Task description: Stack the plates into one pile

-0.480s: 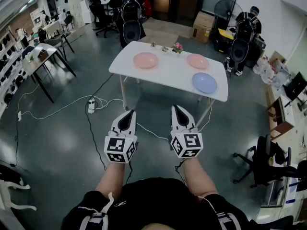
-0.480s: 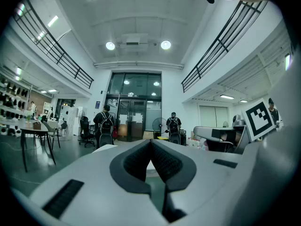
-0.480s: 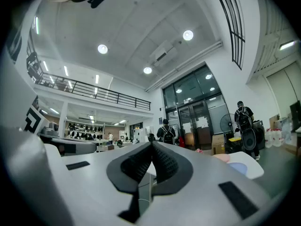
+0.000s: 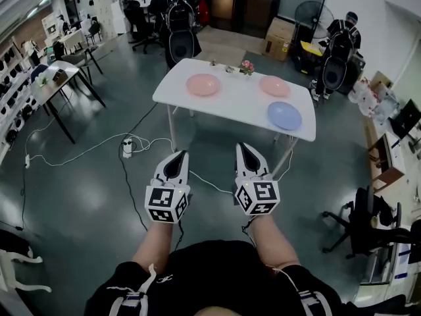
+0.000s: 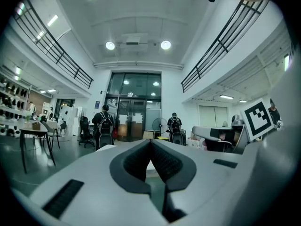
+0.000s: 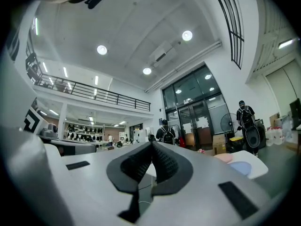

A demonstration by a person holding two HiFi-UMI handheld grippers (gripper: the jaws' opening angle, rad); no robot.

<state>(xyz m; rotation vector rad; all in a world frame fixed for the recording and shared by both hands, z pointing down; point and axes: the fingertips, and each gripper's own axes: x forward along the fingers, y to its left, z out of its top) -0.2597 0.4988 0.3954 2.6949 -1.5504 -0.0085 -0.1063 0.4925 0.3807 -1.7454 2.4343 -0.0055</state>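
Note:
A white table (image 4: 233, 107) stands ahead of me, some way off. On it lie a pink plate (image 4: 202, 84) at the left, a smaller pink plate (image 4: 274, 85) at the back right and a blue plate (image 4: 284, 116) at the front right. The blue plate (image 6: 241, 167) and a pink plate (image 6: 224, 157) also show low at the right of the right gripper view. My left gripper (image 4: 179, 154) and right gripper (image 4: 243, 147) are held side by side over the floor, well short of the table. Both are shut with nothing between their jaws.
A small flower pot (image 4: 247, 66) sits at the table's far edge. Two people with backpacks (image 4: 179, 18) (image 4: 337, 51) stand beyond the table. A power strip and cables (image 4: 127, 147) lie on the floor at the left. Desks (image 4: 56, 78) stand at the left, office chairs (image 4: 368, 222) at the right.
The table and plates sit slightly lower and further right in the head view. The grippers have kept their pose and stay shut.

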